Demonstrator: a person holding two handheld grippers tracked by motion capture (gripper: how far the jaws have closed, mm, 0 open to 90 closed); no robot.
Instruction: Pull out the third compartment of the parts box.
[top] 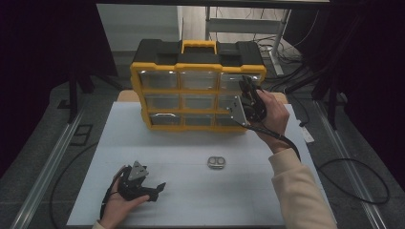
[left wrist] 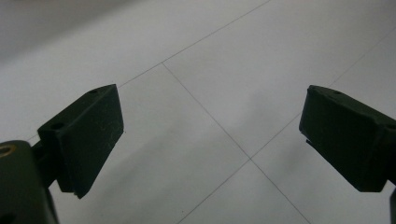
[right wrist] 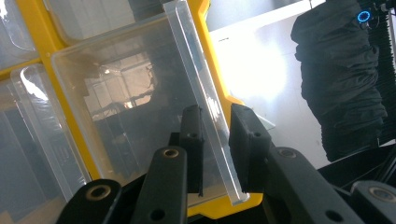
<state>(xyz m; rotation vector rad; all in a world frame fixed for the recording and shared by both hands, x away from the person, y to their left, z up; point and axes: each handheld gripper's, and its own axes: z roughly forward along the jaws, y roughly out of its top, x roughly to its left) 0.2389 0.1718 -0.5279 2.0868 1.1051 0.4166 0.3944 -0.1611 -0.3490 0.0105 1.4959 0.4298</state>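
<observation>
Left gripper [top: 155, 190] resting low on white table [top: 191, 200], near front-left edge; jaws spread wide, nothing between them. Small metal clip [top: 216, 162] lying mid-table, well apart from both grippers. Yellow-and-black drawer cabinet [top: 198, 86] at table's far side; drawer contents hard to make out through reflections. Right gripper [right wrist: 215, 140] at top-right clear drawer [right wrist: 140, 102], jaws pinched on drawer's clear front lip [right wrist: 205, 107]. Drawer partly hidden behind gripper in high view.

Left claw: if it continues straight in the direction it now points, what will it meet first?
Most likely the white table top. The left claw is open with nothing between its jaws, and the surface ahead looks bare; depth is hard to judge.
</observation>
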